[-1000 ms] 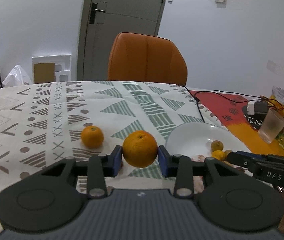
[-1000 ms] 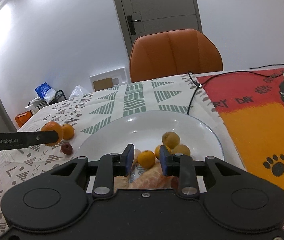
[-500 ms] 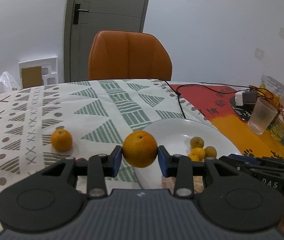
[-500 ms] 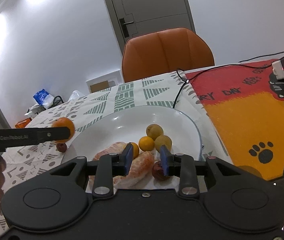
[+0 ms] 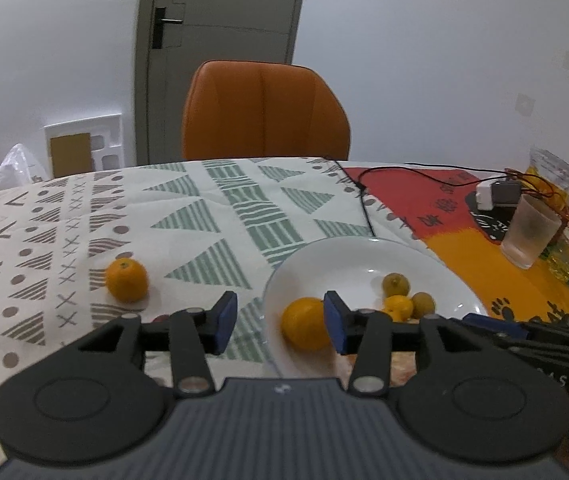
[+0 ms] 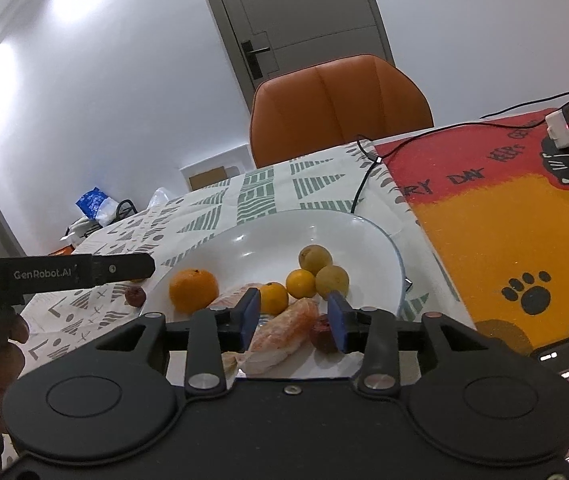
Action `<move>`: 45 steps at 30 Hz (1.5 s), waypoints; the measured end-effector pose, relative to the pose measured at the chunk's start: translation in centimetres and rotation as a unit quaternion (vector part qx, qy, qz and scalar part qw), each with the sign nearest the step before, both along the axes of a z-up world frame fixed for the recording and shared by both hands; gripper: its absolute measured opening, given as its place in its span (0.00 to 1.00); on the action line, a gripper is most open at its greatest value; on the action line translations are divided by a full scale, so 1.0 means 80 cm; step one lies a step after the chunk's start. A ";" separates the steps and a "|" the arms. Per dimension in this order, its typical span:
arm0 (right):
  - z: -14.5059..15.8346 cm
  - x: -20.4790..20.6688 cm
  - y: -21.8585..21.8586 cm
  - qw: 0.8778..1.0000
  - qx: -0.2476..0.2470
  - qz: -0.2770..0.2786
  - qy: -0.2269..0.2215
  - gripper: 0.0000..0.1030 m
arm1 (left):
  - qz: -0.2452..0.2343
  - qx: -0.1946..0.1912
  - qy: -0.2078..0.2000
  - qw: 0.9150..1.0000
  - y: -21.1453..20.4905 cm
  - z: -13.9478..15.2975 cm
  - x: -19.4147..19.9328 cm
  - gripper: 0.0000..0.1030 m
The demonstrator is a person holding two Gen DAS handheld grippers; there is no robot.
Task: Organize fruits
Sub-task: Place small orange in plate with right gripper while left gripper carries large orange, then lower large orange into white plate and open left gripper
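Left wrist view shows the left gripper (image 5: 280, 322) spread open over the plate (image 5: 348, 252) rim, the orange (image 5: 304, 328) loose inside and touching one pad — withdrawing carelessly could roll it out — while the right gripper (image 6: 294, 316), also open, holds nothing.

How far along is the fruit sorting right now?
Done: a big orange sits on the white plate with several small fruits. In hand: nothing; the left gripper is open beside that orange, and the right gripper is open over the plate. Left: one orange and a small dark red fruit on the tablecloth.
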State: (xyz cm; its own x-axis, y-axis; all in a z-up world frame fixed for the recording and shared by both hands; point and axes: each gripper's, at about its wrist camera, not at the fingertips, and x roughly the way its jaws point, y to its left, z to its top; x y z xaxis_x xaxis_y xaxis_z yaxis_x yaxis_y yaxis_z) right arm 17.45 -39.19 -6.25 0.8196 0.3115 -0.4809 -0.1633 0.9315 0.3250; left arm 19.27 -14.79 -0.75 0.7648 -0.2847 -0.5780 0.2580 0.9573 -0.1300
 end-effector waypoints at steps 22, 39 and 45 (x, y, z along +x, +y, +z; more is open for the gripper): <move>0.012 -0.010 0.043 1.000 -0.014 0.017 -0.020 0.86 | 0.052 0.020 -0.024 0.998 0.053 0.003 -0.030 0.88; 0.025 -0.009 0.089 0.998 -0.016 0.044 -0.036 1.00 | 0.088 0.019 -0.022 0.996 0.107 0.006 -0.044 0.90; 0.030 -0.007 0.111 0.997 -0.022 0.064 -0.039 1.00 | 0.100 0.020 -0.024 0.994 0.129 0.008 -0.050 0.90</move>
State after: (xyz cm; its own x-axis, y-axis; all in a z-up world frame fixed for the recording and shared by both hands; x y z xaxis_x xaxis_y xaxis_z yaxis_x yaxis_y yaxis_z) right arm 16.87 -30.29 -3.83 0.8102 0.3954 -0.4327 -0.3048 0.9147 0.2652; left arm 15.26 -4.47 -0.12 0.8309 -0.1010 -0.5472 0.0665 0.9944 -0.0825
